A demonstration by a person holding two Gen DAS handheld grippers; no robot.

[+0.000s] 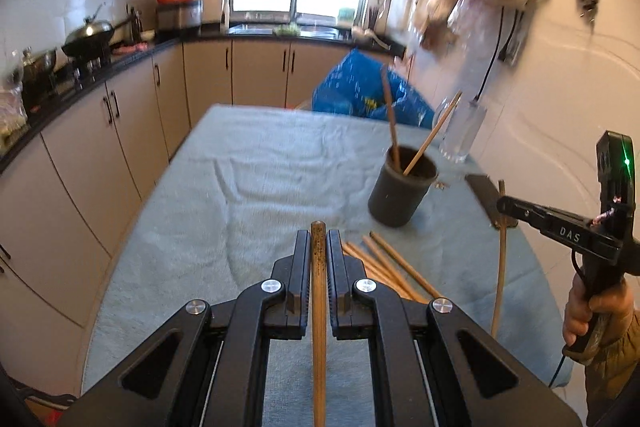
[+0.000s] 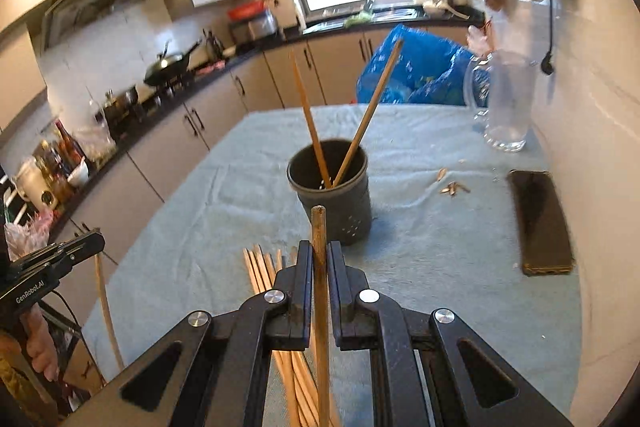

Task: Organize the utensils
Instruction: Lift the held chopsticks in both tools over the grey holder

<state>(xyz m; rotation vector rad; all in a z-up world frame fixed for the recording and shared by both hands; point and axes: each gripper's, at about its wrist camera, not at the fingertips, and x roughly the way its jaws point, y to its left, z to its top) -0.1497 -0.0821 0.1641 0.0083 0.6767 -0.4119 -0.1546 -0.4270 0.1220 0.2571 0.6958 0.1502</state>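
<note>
Chopsticks are being gathered into the holder [image 2: 330, 187] on the counter [image 1: 240, 167]. Each hand-held gripper is clamping one chopstick: the left hand-held gripper [image 1: 319, 247] is gripping a chopstick [image 1: 319, 307], the right hand-held gripper [image 2: 320, 259] another chopstick [image 2: 321, 307], both sticks lying lengthwise between the jaws, tips forward. From the right one the holder is standing just ahead; from the left one it is sitting ahead and to the right, farther off. Two sticks [image 2: 308, 115] are leaning inside the holder; loose sticks [image 1: 384, 263] are lying just in front of it.
</note>
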